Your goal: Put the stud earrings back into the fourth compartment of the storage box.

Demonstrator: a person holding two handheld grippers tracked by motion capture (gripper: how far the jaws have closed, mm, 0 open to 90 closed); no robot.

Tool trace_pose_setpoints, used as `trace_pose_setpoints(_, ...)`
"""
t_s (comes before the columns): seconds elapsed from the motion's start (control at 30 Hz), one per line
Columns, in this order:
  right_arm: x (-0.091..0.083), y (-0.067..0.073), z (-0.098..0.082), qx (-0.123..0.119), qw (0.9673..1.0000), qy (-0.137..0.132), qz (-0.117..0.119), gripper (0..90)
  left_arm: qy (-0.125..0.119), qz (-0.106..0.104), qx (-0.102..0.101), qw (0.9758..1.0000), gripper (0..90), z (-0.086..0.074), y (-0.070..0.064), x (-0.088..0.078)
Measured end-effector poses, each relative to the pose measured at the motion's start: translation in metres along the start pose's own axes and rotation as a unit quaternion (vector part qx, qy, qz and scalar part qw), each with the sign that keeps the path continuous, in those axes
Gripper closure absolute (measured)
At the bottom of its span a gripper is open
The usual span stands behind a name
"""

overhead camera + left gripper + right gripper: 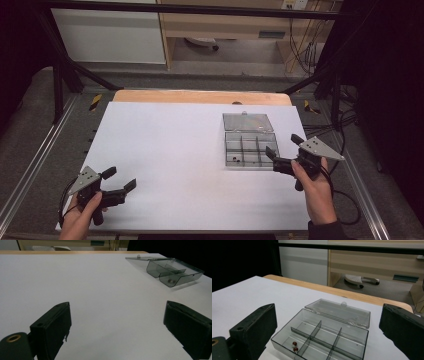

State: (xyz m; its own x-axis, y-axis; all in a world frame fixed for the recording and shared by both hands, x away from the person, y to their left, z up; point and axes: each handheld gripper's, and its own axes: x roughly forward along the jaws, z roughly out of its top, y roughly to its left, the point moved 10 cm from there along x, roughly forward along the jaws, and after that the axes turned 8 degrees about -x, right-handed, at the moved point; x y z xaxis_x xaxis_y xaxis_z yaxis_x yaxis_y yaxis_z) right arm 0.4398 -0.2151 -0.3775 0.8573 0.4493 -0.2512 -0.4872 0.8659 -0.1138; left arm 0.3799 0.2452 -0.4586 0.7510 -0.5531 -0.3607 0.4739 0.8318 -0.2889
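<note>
A clear smoky plastic compartment box (250,148) lies on the right part of the white table, its lid (247,121) flat open behind it. In the right gripper view the box (322,336) has several divided compartments, and two small dark red beads (294,346) sit in the near left one. My right gripper (283,149) is open just right of the box, its jaws wide apart and empty. My left gripper (120,179) rests open near the front left of the table, nothing between its jaws. The left gripper view has the box (173,271) far off at the upper right.
A white sheet (170,155) covers the table, with a wooden strip (200,96) along the far edge. Black frame posts (60,75) and cables (305,50) stand beyond the table. A metal rail (35,160) runs along the left side.
</note>
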Motion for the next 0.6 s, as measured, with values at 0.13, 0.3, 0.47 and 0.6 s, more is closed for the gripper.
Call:
trace_pose_setpoints(0.13, -0.005, -0.006, -0.009, 0.008, 0.9999, 0.003, -0.005, 1.7, -0.001, 0.000, 0.000, 1.0000, 8.0, 0.000, 0.000, 0.000)
trace_pose_setpoints(0.3, -0.011, -0.011, -0.020, 0.013, 0.9998, 0.008, -0.009, 1.7, -0.007, 0.001, -0.003, 1.0000, 8.1, 0.002, 0.001, -0.001)
trace_pose_setpoints(0.47, -0.015, -0.016, -0.033, 0.022, 0.9996, 0.013, -0.011, 1.8, -0.004, -0.001, -0.001, 1.0000, 8.1, 0.001, 0.001, -0.001)
trace_pose_setpoints(0.6, -0.018, -0.017, -0.046, 0.024, 0.9994, 0.022, -0.012, 2.0, -0.001, -0.002, 0.000, 1.0000, 8.0, 0.000, -0.001, 0.000)
